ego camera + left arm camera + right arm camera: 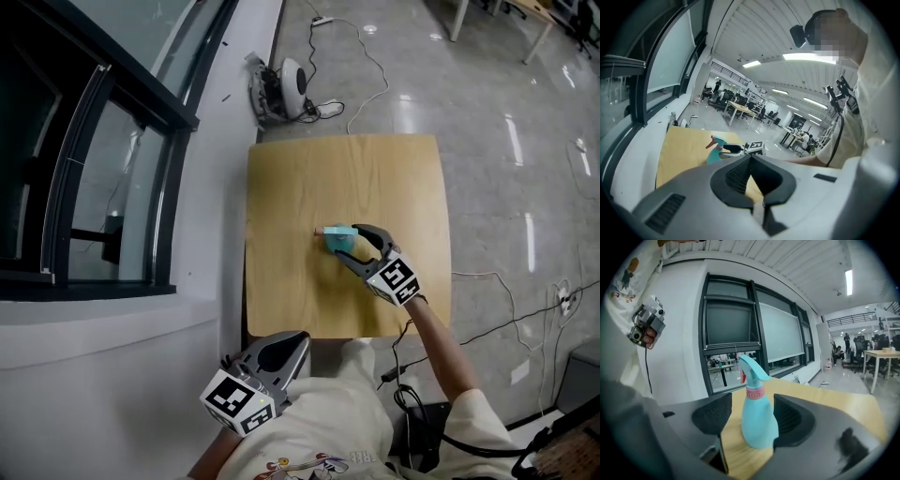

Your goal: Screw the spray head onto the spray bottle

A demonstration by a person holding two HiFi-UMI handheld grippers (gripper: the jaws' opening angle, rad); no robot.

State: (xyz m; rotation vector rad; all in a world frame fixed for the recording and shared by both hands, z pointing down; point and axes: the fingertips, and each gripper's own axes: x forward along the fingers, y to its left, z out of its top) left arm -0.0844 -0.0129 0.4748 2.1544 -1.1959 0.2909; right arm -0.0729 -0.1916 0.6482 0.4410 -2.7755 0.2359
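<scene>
A teal spray bottle point(336, 237) stands upright on the wooden table point(347, 178), its teal spray head point(752, 369) with a red trigger seated on a pink collar. My right gripper point(349, 242) is open, its jaws on either side of the bottle's body point(758, 427); a gap shows on the left side. In the left gripper view the bottle point(715, 152) and the right gripper point(729, 148) appear far off across the table. My left gripper point(286, 349) is shut and empty, held off the near table edge by the person's lap, away from the bottle.
A dark-framed window and white sill point(216, 187) run along the table's left side. A grey device with cables point(281, 89) lies on the floor beyond the far edge. More cables point(506, 319) trail on the floor at the right.
</scene>
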